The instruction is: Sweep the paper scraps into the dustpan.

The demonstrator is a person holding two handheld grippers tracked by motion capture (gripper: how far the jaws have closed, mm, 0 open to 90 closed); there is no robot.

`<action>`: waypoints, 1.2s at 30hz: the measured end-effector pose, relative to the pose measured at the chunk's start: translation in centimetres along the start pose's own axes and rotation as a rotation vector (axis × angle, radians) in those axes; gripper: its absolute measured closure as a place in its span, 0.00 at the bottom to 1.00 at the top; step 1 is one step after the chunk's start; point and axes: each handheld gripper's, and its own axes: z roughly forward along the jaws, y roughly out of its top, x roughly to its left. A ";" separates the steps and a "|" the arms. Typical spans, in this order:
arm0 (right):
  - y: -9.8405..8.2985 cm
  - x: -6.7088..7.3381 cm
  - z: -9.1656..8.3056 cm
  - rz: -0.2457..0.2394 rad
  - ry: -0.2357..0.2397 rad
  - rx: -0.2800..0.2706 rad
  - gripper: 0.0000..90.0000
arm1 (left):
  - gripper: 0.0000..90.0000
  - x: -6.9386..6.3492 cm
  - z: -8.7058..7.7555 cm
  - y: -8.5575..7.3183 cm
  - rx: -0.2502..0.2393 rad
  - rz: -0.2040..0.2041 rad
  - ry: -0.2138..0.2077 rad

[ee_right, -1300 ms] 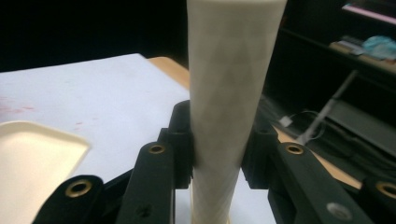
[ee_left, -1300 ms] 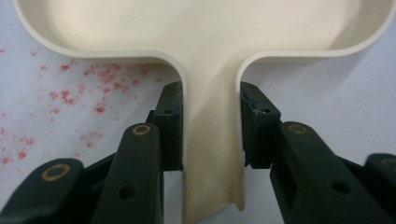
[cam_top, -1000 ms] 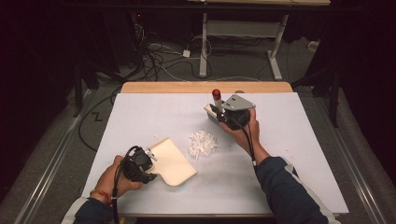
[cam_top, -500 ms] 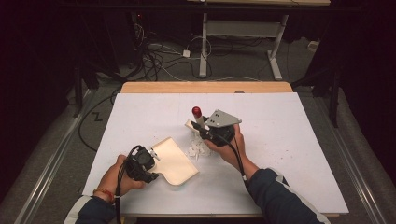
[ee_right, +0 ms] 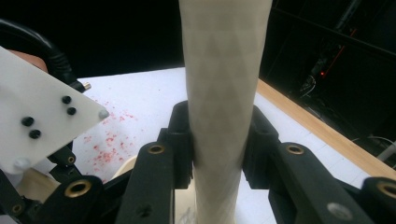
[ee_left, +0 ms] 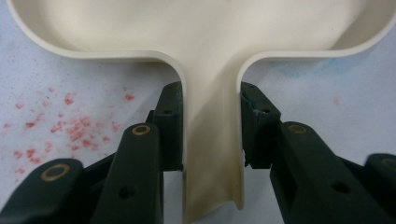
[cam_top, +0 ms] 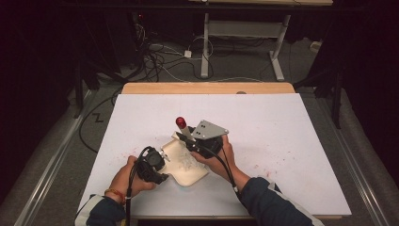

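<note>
A cream dustpan (cam_top: 188, 170) lies on the white table (cam_top: 291, 141) near its front edge. My left gripper (cam_top: 162, 157) is shut on the pan's handle (ee_left: 212, 140), jaws pressing both sides. My right gripper (cam_top: 189, 139) is shut on a brush's cream handle (ee_right: 224, 70), which ends in a red tip (cam_top: 180, 122). The brush end hangs over the pan's far rim, hidden under the gripper. White paper scraps (cam_top: 187, 160) lie on the pan. In the right gripper view, the left gripper's pale plate (ee_right: 42, 121) shows at the left.
Red specks (ee_left: 70, 116) dot the table beside the pan handle and to the right (cam_top: 263, 167). A wooden strip (cam_top: 207, 88) borders the table's far edge. Behind it are cables (cam_top: 160, 56) on the floor and a desk frame (cam_top: 244, 33).
My right gripper has moved toward the near left with the brush, from mid-table to the dustpan. The scrap pile that lay on the table now lies on the pan. The left gripper stayed put.
</note>
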 end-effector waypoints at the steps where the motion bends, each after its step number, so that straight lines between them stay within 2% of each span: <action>1: 0.2 0.1 -0.1 0.001 0.009 -0.004 0.78 | 0.70 0.0 0.0 0.0 -0.001 -0.002 -0.002; 3: 0.5 0.0 -0.2 0.018 0.021 -0.017 0.78 | 0.70 0.0 0.0 0.0 -0.002 -0.003 -0.003; 5: 0.8 0.0 -0.5 0.013 0.019 -0.024 0.78 | 0.70 0.0 0.0 0.0 -0.007 -0.005 -0.004; 7: 1.1 -0.3 -0.7 0.036 0.028 -0.034 0.78 | 0.70 0.0 0.0 0.0 -0.008 -0.005 -0.004; 11: 1.7 -0.8 -1.6 0.032 0.005 -0.052 0.78 | 0.70 0.1 0.0 -0.1 -0.011 -0.006 -0.006; 13: 2.0 -1.3 -2.1 0.056 0.008 -0.066 0.78 | 0.70 0.1 0.0 -0.1 -0.011 -0.003 -0.005; 17: 2.5 -2.2 -3.5 0.048 -0.032 -0.086 0.78 | 0.70 0.1 0.0 -0.1 -0.010 -0.003 -0.004; 20: 2.4 -3.2 -4.6 0.064 -0.054 -0.092 0.78 | 0.70 0.0 0.0 -0.1 -0.004 0.002 0.003; 25: 1.4 -4.0 -5.5 0.072 -0.084 -0.061 0.78 | 0.70 -0.1 -0.1 0.0 0.005 0.006 0.008; 30: -1.0 -5.1 -5.6 0.068 -0.156 0.007 0.78 | 0.70 -0.1 -0.1 -0.1 0.002 -0.002 0.007; 33: -1.8 -5.1 -4.9 0.064 -0.151 0.052 0.78 | 0.70 -0.2 -0.1 -0.1 0.003 -0.002 0.011; 36: -1.5 -4.1 -4.4 0.040 -0.106 0.060 0.78 | 0.70 -0.2 0.0 -0.1 0.003 -0.007 0.009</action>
